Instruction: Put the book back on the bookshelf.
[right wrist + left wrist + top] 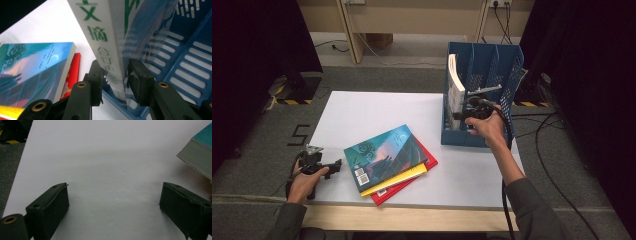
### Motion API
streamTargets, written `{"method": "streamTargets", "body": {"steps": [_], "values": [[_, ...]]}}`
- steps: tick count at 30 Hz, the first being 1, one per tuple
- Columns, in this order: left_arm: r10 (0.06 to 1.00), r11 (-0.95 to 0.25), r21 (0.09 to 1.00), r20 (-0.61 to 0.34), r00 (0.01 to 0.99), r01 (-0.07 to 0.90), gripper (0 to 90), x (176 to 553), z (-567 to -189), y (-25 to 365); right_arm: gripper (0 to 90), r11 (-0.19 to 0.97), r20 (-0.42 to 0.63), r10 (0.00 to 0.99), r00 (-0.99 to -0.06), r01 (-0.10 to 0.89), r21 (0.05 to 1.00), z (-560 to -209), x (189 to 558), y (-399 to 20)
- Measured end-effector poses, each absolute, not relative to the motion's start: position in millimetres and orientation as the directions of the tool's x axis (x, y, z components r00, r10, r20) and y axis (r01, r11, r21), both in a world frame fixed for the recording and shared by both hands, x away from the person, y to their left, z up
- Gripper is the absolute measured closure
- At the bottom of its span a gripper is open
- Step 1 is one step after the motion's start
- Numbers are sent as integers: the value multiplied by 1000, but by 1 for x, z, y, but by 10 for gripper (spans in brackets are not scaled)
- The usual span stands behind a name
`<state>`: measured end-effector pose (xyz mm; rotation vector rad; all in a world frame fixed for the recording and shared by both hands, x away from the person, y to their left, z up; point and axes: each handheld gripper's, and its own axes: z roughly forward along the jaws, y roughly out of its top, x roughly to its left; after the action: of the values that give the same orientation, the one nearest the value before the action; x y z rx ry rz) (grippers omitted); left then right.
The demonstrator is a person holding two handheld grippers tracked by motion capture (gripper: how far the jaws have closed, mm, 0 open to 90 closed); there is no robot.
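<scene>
A white-spined book (455, 87) with green characters stands upright in the leftmost slot of a blue file rack (507, 75). My right gripper (463, 116) reaches it from the rack's front. In the right gripper view, my right gripper (116, 80) has both pads pressed on the book (100, 32), one on the spine and one on the glossy cover. My left gripper (337, 164) rests low at the table's left front, beside a stack of three books (387, 155). Its jaws (113, 205) stand wide open over bare table.
The stack has a teal book (32, 67) on top, a yellow one in the middle and a red one (73, 72) at the bottom. The white table (377, 107) is bare at the back left. The rack's other slots (185, 70) hold nothing. Cables trail on the floor at right.
</scene>
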<state>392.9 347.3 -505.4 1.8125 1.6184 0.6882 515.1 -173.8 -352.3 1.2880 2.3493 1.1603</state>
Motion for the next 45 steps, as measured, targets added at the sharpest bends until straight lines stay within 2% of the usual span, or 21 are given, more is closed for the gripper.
{"method": "streamTargets", "body": {"steps": [3,15,29,36,45], "values": [[993,-70,732,-15,119,678,76,393,-505,347,653,262,203,796,-570,627,734,-355,519,-173],[993,-70,732,-16,120,677,75,393,-505,347,640,242,180,828,-532,627,741,-356,541,-153],[993,-69,733,-17,120,676,75,393,-506,347,633,215,176,853,-492,637,741,-358,556,-152],[993,-69,734,-17,120,676,75,393,-506,347,535,203,202,847,-491,651,731,-353,541,-153],[993,-69,732,-18,120,677,76,393,-505,348,419,210,232,809,-541,634,744,-355,511,-150]]}}
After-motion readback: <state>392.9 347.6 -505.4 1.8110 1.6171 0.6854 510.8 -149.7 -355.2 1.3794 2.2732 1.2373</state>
